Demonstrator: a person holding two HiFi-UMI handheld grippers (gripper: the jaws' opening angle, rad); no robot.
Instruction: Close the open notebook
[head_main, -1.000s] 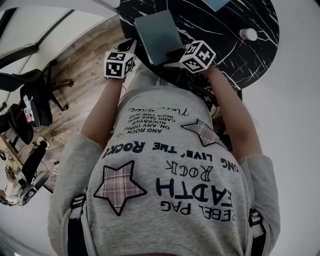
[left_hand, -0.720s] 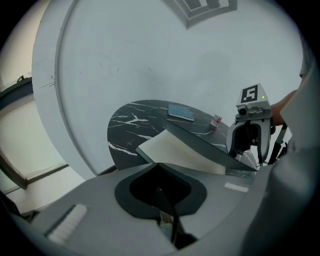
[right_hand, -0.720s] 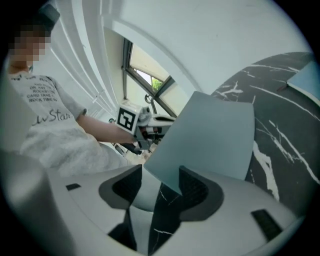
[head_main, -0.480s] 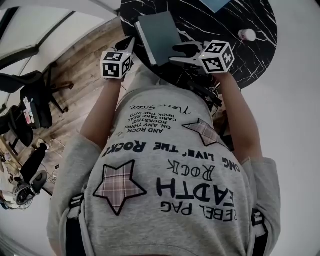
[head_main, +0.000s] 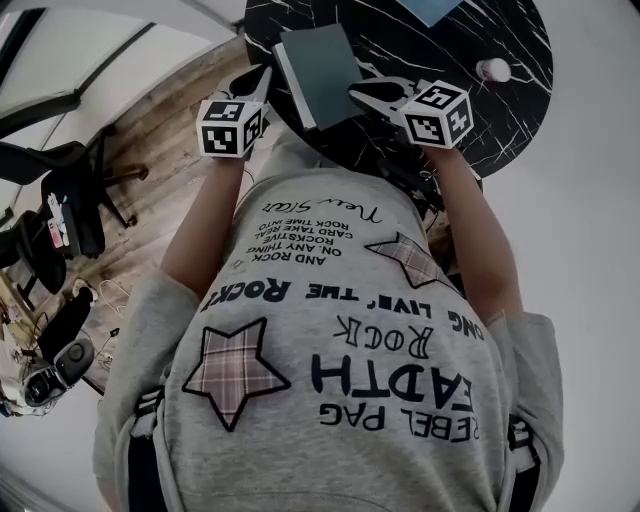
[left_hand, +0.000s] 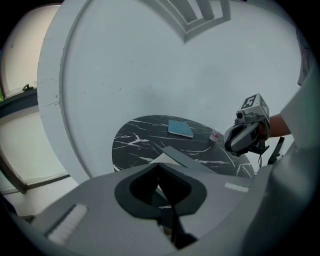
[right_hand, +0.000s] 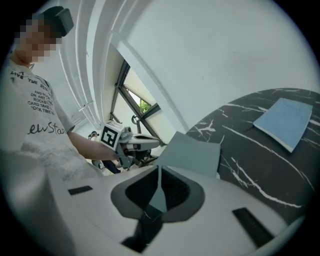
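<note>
The grey-teal notebook (head_main: 320, 68) lies closed near the front edge of the round black marble table (head_main: 500, 120). It also shows as a grey cover in the left gripper view (left_hand: 176, 158) and the right gripper view (right_hand: 193, 153). My left gripper (head_main: 258, 78) hangs shut and empty just left of the notebook, off the table's rim. My right gripper (head_main: 360, 93) hovers at the notebook's right edge; its jaws have just been closing and now stand together with nothing between them. Both grippers' own views show the jaws meeting, left gripper (left_hand: 159, 172), right gripper (right_hand: 159, 172).
A light blue notebook (head_main: 430, 8) lies at the table's far side, and a small white object (head_main: 495, 68) sits to its right. Black office chairs (head_main: 60, 200) stand on the wooden floor at left. A white wall rises behind the table.
The right gripper has drawn back to the right off the notebook, stood wide open half a second ago, and its jaws have come together. Both grippers have lifted a little. The notebook has stayed closed.
</note>
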